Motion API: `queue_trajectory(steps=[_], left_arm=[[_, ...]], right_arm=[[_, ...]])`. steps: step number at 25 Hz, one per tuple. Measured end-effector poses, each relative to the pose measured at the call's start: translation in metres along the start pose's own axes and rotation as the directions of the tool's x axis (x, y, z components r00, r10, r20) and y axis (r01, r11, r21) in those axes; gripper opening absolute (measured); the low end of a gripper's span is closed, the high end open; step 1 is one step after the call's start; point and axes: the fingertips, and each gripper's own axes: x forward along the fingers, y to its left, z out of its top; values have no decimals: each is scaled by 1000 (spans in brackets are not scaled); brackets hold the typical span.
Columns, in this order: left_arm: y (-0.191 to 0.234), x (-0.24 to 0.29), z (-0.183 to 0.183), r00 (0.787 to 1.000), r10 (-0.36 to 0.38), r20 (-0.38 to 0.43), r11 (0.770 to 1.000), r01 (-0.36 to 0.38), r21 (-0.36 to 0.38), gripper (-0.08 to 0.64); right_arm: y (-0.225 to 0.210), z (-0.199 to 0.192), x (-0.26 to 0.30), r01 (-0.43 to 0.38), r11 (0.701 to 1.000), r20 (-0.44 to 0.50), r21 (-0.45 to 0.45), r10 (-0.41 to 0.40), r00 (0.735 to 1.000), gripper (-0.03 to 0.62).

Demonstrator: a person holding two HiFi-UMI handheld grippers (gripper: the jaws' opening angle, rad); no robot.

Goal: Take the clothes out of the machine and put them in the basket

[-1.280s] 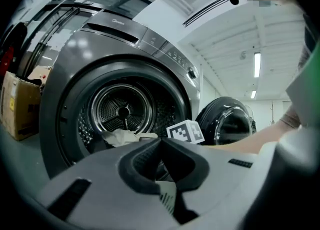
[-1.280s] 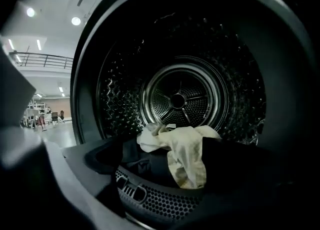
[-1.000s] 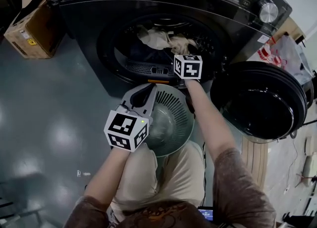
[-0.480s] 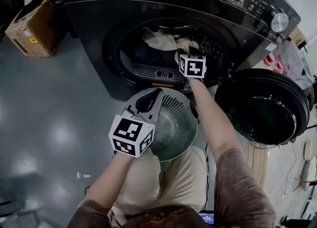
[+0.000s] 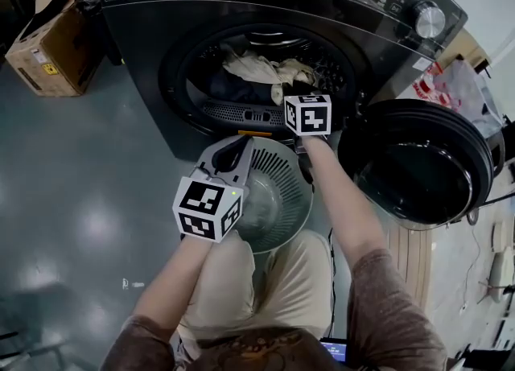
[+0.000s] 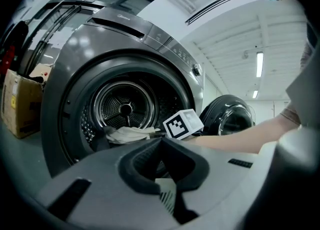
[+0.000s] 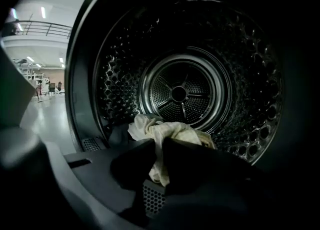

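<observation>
Glossy grey floor (image 5: 72, 200) spreads in front of a dark front-loading machine (image 5: 161, 15), whose round glass door (image 5: 418, 164) hangs open to the right. Inside, the steel drum (image 7: 235, 59) is dotted with small punched holes and has a ribbed, spoked back plate. The clothes lie low in the drum, just behind its mouth: a cream cloth (image 7: 150, 124), soft, crumpled and matt, heaped beside a darker garment (image 5: 229, 88) that is hard to make out in the shadow. The right gripper (image 7: 159, 149) reaches into the opening; its jaws have just been closing and now pinch a hanging fold of the cream cloth between the black pads. Below the machine's mouth, against the person's knees, stands the basket (image 5: 282, 172), a round pale-grey plastic tub with fine slots in its wall. The left gripper (image 6: 161, 141) sits at the basket's near-left rim, its padded tips drawn together with a slotted piece of the basket caught in the hollow between them.
</observation>
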Motion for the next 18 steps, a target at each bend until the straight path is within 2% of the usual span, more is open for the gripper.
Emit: queue_trajectory(steps=[6, 12, 18], left_arm=[[-3, -3, 3, 999, 33, 3, 997, -33, 70, 6], [-3, -6, 3, 998, 62, 8, 994, -63, 85, 6], [-4, -4, 2, 997, 79, 4, 992, -79, 102, 6]], right_arm=[[20, 6, -47, -64, 998, 41, 11, 63, 997, 41], [38, 3, -97, -125, 992, 77, 23, 123, 989, 40], [58, -17, -142, -189, 981, 76, 46, 186, 980, 40]])
